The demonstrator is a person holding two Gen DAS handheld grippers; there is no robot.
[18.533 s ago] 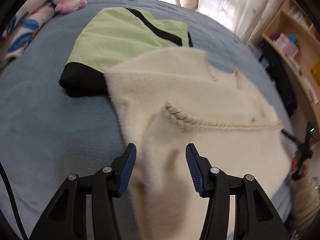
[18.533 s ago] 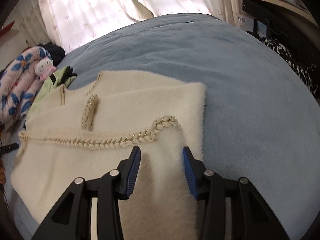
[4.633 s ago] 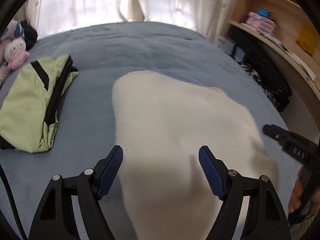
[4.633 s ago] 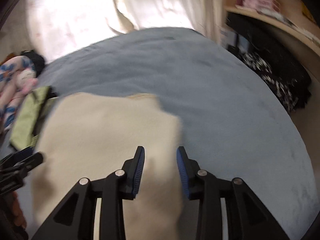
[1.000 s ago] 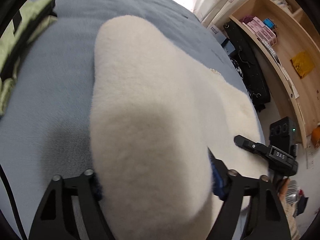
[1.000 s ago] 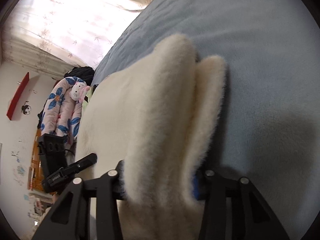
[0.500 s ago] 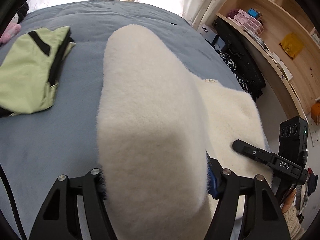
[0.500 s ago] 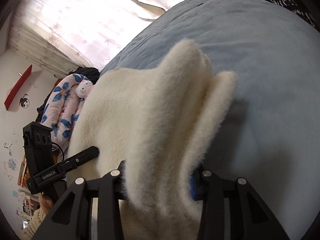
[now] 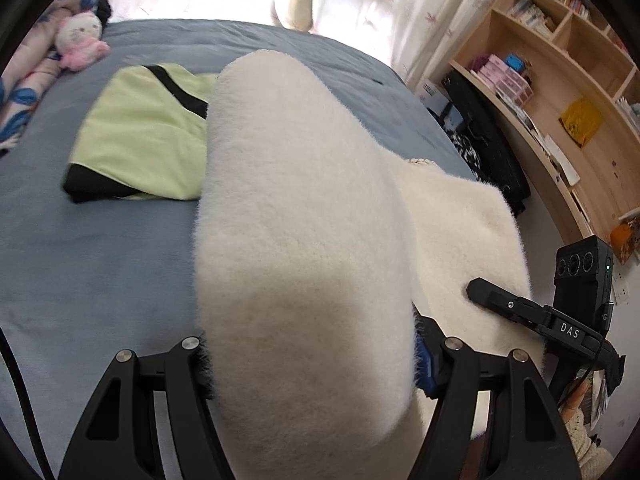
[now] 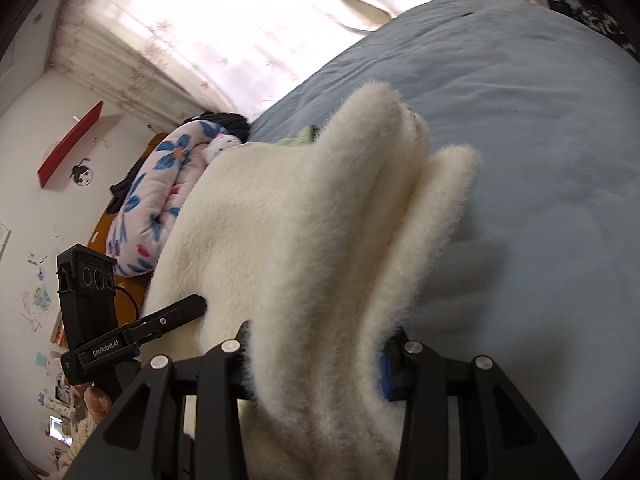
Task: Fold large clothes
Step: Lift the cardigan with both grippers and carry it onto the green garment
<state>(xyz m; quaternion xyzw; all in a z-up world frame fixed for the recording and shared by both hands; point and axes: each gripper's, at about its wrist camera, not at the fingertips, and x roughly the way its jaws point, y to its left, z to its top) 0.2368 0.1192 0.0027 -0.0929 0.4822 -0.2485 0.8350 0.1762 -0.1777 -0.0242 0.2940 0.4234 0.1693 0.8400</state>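
- Your left tongs [image 9: 312, 364] are clamped on a thick folded edge of the cream fleece garment [image 9: 296, 216]; the bundle fills the gap between the 2 arms and hides both pads except a sliver of blue on the right one.
- Your right tongs [image 10: 316, 364] grip the same garment's other end, pinching several fluffy layers; only a strip of the blue right pad shows, and the jaws stand narrower than the left pair.
- The garment hangs between the 2 tongs, lifted clear of the blue bed [image 9: 80, 264]. Its long axis runs from one pair of tongs to the other, roughly crosswise in front of you.
- In the left wrist view the folded roll points away from the tongs toward the window end of the bed, with the rest of the garment spreading rightward to the right tongs [image 9: 532, 308].
- In the right wrist view 2 stacked folds rise from the tongs, their edges pointing up and away, while the body of the garment stretches left to the left tongs [image 10: 160, 320].
- A folded green and black garment [image 9: 140, 132] lies flat on the bed, beyond and left of the cream one; the cream roll covers its right edge in the left wrist view.
- A pink plush toy [image 9: 82, 40] sits by a floral quilt [image 10: 156, 200] at the bed's far left.
- Wooden shelves [image 9: 560, 80] stand along the right side.
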